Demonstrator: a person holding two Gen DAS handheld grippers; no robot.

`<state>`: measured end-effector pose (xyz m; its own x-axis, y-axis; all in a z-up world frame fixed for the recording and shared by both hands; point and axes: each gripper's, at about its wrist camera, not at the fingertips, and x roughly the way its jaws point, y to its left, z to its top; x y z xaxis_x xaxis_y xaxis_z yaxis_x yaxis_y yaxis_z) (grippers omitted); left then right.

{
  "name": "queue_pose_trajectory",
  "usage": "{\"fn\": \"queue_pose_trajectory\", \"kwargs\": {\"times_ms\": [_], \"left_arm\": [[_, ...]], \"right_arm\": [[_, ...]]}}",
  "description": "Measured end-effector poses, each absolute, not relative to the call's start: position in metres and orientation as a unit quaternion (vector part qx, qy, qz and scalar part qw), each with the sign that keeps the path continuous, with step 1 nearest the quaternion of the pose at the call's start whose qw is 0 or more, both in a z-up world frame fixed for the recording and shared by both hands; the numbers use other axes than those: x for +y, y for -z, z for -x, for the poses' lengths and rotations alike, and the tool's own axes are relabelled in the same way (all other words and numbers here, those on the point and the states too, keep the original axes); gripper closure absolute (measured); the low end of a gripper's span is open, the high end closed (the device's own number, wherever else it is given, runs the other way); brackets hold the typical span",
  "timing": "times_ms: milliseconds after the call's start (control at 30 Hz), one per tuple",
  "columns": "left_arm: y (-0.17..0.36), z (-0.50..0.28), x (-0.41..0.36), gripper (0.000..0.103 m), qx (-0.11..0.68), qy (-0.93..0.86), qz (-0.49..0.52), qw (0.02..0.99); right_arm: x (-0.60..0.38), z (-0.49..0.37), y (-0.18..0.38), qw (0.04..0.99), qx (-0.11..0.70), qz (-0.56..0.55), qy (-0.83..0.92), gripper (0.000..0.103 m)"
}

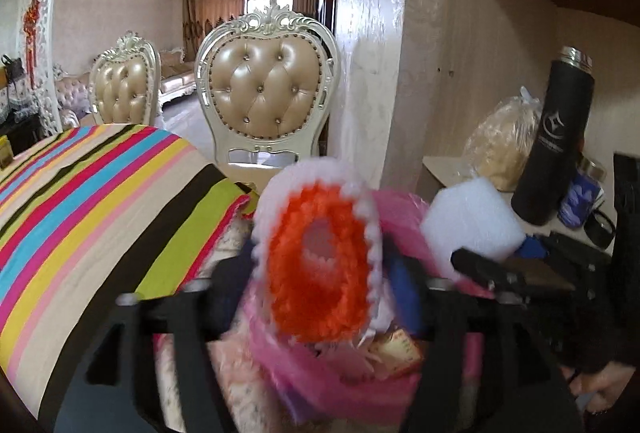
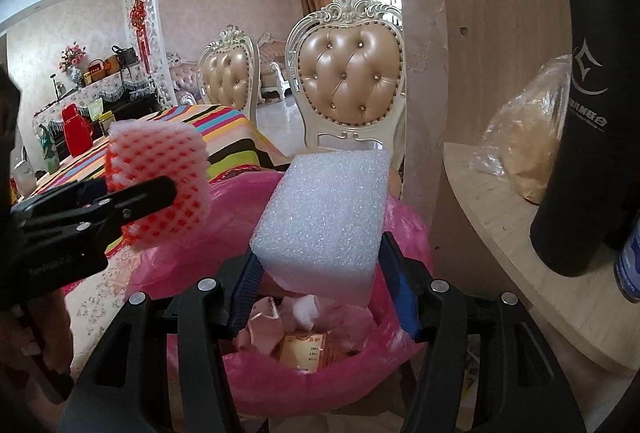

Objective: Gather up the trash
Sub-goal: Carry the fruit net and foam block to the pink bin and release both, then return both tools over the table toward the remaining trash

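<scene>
My left gripper [image 1: 320, 265] is shut on an orange-and-white foam fruit net [image 1: 318, 257] and holds it above the bin lined with a pink bag [image 1: 316, 373]. The net [image 2: 160, 185] and left gripper [image 2: 132, 201] also show in the right wrist view, at the left. My right gripper [image 2: 320, 261] is shut on a white foam block [image 2: 324, 217] above the same pink bag [image 2: 304, 385]. The block also shows in the left wrist view [image 1: 472, 221]. Crumpled paper and a small orange box [image 2: 302, 351] lie inside the bag.
A striped tablecloth covers the table [image 1: 80, 213] on the left. Two ornate padded chairs [image 1: 266, 93] stand behind. A shelf [image 2: 520, 233] on the right holds a black flask [image 2: 588, 113] and a clear bag of food [image 2: 528, 137].
</scene>
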<state>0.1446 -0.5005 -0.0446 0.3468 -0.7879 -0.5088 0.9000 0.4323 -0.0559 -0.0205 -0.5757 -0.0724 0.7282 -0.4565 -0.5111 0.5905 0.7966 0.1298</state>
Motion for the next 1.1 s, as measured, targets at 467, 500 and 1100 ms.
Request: {"fn": "queue_pose_trajectory", "kwargs": {"times_ms": [467,500,1100], "left_arm": [[0.037,-0.197,-0.412,0.015,0.245,0.430,-0.093,0.864],[0.036,-0.200,-0.405,0.014,0.243,0.424,-0.092,0.868],[0.018,-0.246,-0.220,0.005,0.236,0.271,-0.061,0.931]], "right_arm": [[-0.566,0.014,0.055,0.922,0.214,-0.135,0.293,0.028],[-0.562,0.012,0.053,0.922,0.215,-0.134,0.291,0.028],[-0.411,-0.104,0.025,0.958,0.248,-0.061,0.133,0.027]]}}
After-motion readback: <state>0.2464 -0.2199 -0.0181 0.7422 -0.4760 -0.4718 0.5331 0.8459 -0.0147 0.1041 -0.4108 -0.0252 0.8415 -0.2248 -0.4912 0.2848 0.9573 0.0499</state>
